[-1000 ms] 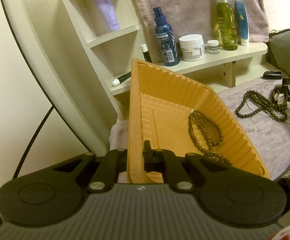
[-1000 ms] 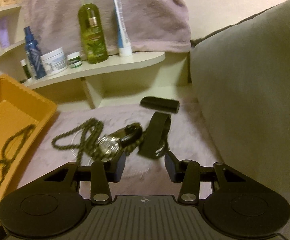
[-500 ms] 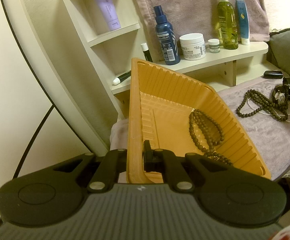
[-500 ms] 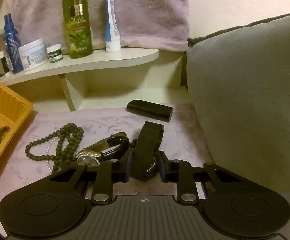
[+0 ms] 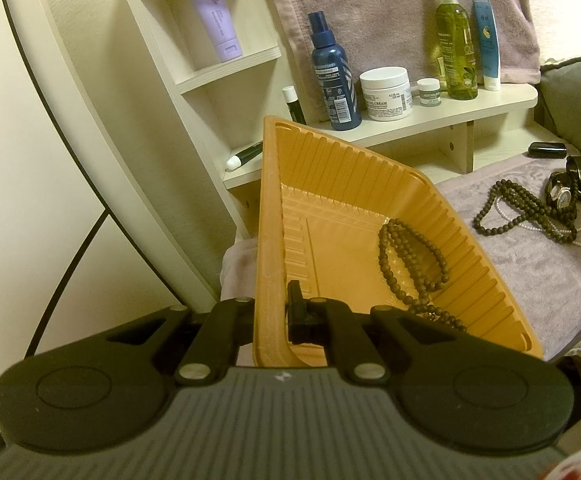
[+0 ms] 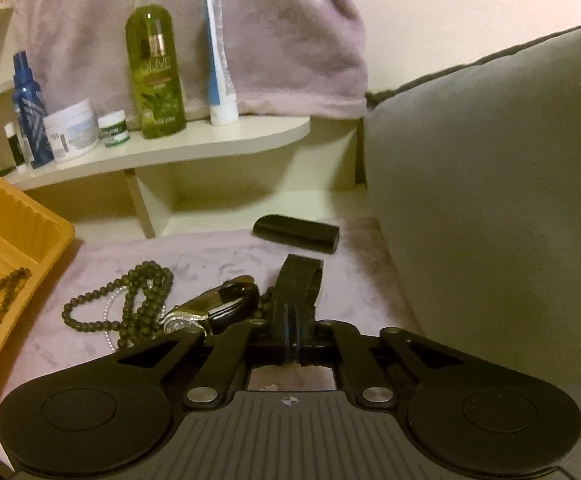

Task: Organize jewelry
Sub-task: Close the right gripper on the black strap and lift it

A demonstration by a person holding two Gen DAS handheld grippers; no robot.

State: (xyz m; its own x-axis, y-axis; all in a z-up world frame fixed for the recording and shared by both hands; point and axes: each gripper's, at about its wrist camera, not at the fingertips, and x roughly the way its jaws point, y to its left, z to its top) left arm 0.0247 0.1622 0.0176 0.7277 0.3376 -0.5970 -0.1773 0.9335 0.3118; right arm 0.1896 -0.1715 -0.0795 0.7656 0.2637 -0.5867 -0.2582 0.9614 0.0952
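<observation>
The right gripper [image 6: 290, 330] is closed on the black watch strap [image 6: 296, 298]; it looks light and flexible, so holding the band middle seems safest.

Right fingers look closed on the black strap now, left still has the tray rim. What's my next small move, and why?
Probably lift the right gripper a little with the black strap. Its fingers have just been closing and now pinch the strap, which lies against the watch and dark beads. A small lift tests the hold before crossing to the orange tray, gripped by the left gripper.
</observation>
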